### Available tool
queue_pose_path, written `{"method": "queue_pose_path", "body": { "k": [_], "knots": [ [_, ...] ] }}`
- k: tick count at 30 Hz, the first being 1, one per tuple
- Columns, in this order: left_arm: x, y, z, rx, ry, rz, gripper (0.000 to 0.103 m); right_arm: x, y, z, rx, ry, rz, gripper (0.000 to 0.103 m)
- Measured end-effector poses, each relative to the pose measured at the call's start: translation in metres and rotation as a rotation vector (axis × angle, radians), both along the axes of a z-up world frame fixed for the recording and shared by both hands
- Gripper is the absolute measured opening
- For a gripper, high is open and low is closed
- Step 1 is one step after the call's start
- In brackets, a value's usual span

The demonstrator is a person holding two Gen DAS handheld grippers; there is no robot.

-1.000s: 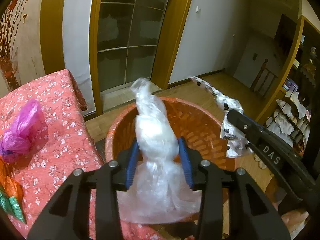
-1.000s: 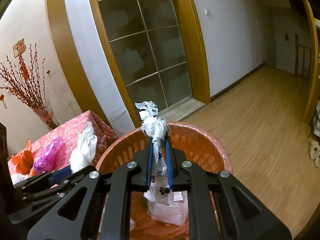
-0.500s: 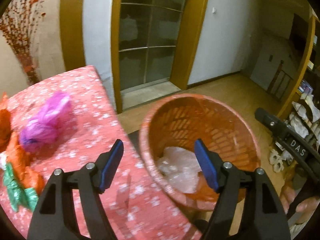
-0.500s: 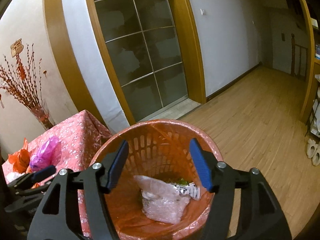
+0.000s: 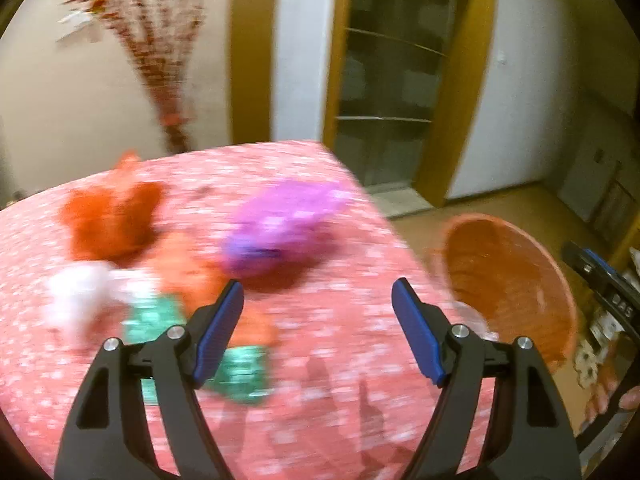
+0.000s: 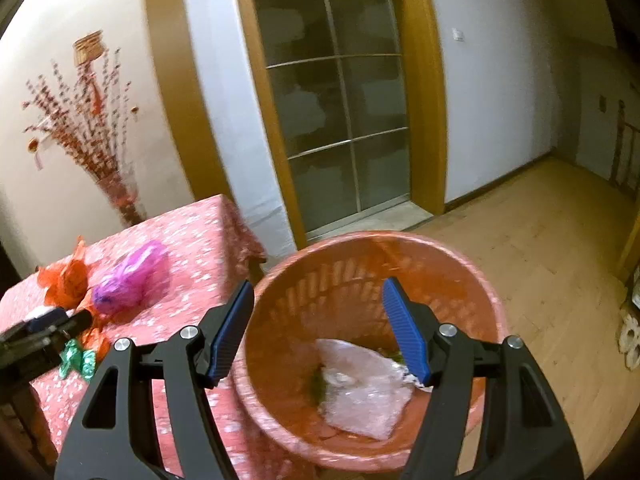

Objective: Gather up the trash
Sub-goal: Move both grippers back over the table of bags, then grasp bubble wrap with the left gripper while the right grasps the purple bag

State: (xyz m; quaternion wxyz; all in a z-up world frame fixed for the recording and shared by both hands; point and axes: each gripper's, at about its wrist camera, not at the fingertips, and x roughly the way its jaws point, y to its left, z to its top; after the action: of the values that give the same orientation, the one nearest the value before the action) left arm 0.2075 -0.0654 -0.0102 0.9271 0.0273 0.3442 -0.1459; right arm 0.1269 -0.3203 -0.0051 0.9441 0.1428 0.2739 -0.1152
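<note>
The right claw (image 6: 316,328) hangs over the orange basket (image 6: 472,276), its blue pads spread wide with nothing between them; the left claw (image 5: 318,330) is likewise spread and empty above the red flowered tabletop (image 5: 340,400). The left claw's jaws have just been opening a little further, with nothing between them.

Inside the basket, under the right claw, lie crumpled clear plastic bags (image 6: 364,392), with something green and a scrap of printed wrapper beside them. That part of the job looks done.

What is left lies on the tabletop to the left of the basket. Nearest the left claw, partly behind its left pad, are green wrappers (image 5: 240,372) and an orange scrap (image 5: 188,268). Left of these sits a white crumpled piece (image 5: 76,296), blurred in the left wrist view. Farther out, toward the middle of the tabletop, is a purple bag (image 5: 280,224), and beyond it, farthest from the basket, a bunched orange bag (image 5: 110,216).

As a judgement, the collecting is partly through: a few pieces binned, five or so to go, and the left claw seems aimed at the tabletop litter for its next pick.
</note>
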Motion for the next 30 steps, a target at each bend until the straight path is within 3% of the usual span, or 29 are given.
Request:
{"method": "queue_pose_path", "body": {
  "k": [9, 18, 23, 26, 30],
  "knots": [
    [0.024, 0.135, 0.007, 0.028, 0.002, 0.292, 0.075, 0.018, 0.055, -0.001, -0.019, 0.03, 0.137, 0.066],
    [0.062, 0.162, -0.028, 0.048, 0.098, 0.315, 0.073, 0.023, 0.079, -0.001, -0.042, 0.061, 0.177, 0.067],
    [0.07, 0.163, -0.04, 0.026, 0.159, 0.276, 0.033, 0.025, 0.088, -0.003, -0.047, 0.075, 0.193, 0.066],
    [0.065, 0.166, -0.039, 0.001, 0.144, 0.26, 0.023, 0.027, 0.095, 0.0, -0.052, 0.073, 0.209, 0.067],
    [0.042, 0.174, -0.026, -0.025, 0.094, 0.263, 0.022, 0.032, 0.106, 0.007, -0.06, 0.059, 0.234, 0.067]
  ]
}}
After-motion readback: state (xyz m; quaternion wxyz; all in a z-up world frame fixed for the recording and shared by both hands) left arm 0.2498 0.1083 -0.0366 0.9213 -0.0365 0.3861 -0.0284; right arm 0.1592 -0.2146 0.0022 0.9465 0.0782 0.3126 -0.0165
